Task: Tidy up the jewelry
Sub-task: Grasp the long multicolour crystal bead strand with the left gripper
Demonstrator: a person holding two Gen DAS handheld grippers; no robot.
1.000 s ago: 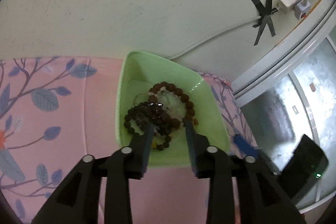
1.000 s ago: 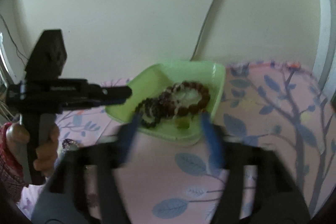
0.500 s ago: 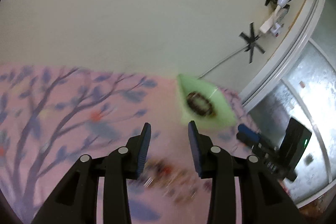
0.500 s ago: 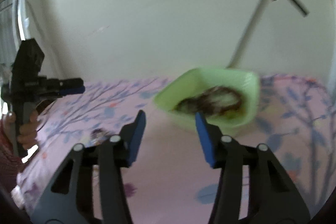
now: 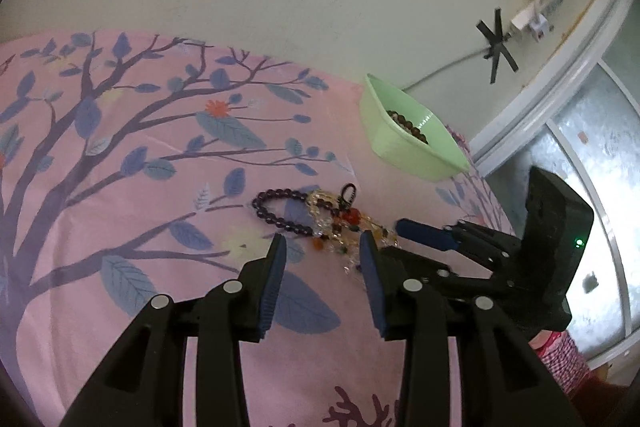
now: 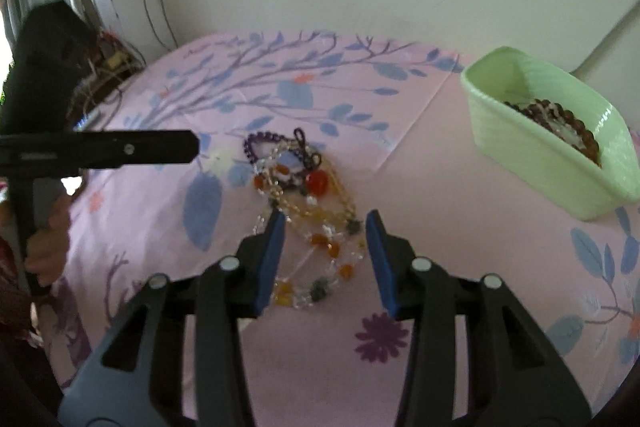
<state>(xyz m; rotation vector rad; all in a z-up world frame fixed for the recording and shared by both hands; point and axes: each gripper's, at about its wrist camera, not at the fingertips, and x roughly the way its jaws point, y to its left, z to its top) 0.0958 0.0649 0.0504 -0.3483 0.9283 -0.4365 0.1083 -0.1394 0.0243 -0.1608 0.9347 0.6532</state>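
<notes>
A tangled jewelry pile point(image 6: 308, 195) is seen on the pink floral cloth point(image 6: 440, 227), well apart from the green tray point(image 6: 552, 147) of brown beads point(image 6: 560, 123). Right gripper point(image 6: 324, 223): jaws just narrowed, part open, straddling strands, nothing gripped. Left gripper point(image 5: 320, 247): jaws part open, empty.

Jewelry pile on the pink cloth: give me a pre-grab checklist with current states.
1. Right gripper jaws apart, nothing pinched: ok; they have just been closing.
2. Right gripper over the tangled pile of mixed bead strands: ok.
3. Left gripper empty, jaws apart: ok.
4. Purple bead bracelet free of the other strands: not ok, it touches the clear ones.
5. Pale green plastic tray has room: ok, brown bead bracelets fill only part.
6. One strand lifts alone: cannot tell.
</notes>
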